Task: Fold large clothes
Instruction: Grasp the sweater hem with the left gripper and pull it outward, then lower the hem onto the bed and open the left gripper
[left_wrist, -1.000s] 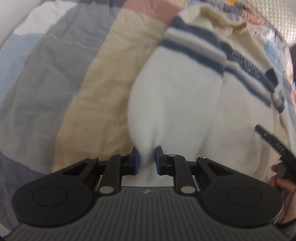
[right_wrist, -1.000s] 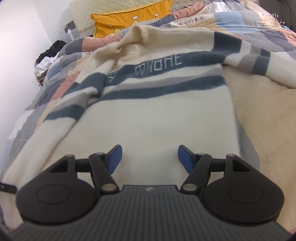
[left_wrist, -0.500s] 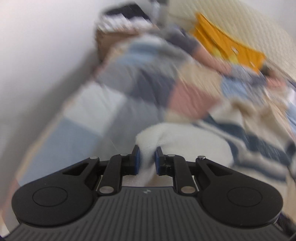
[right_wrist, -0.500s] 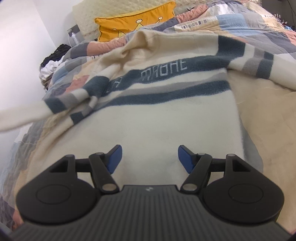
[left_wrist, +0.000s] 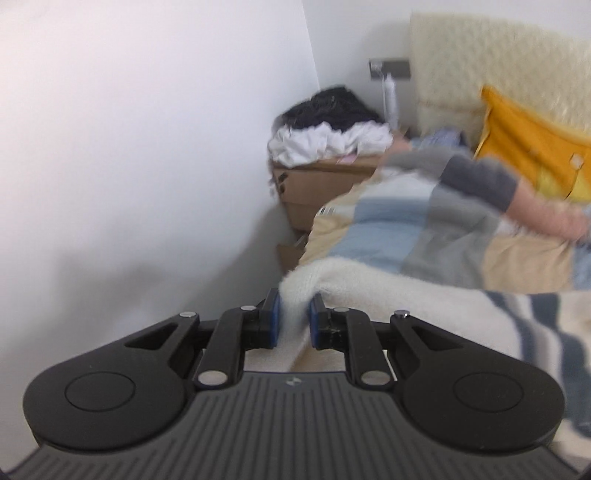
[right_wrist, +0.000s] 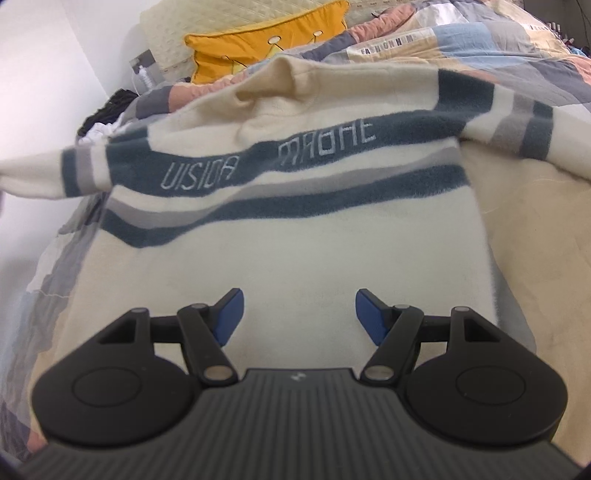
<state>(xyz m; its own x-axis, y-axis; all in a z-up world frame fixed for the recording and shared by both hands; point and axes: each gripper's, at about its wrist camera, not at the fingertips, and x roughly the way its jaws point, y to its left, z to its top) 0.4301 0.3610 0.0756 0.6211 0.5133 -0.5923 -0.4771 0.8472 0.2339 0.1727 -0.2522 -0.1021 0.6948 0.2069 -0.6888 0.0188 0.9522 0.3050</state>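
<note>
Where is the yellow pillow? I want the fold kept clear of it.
In the right wrist view the yellow pillow lies upper left at the bed's head, beyond the sweater collar.

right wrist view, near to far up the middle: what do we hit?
Open right tongs → plain cream body of the sweater → its blue lettered stripe → collar → yellow pillow → cream headboard.

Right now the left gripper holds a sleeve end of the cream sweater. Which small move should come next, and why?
Probably carry the sleeve inward across the sweater's chest. The left gripper is shut on its cuff, stretched sideways past the quilt edge. The right gripper hovers open above the hem.
</note>
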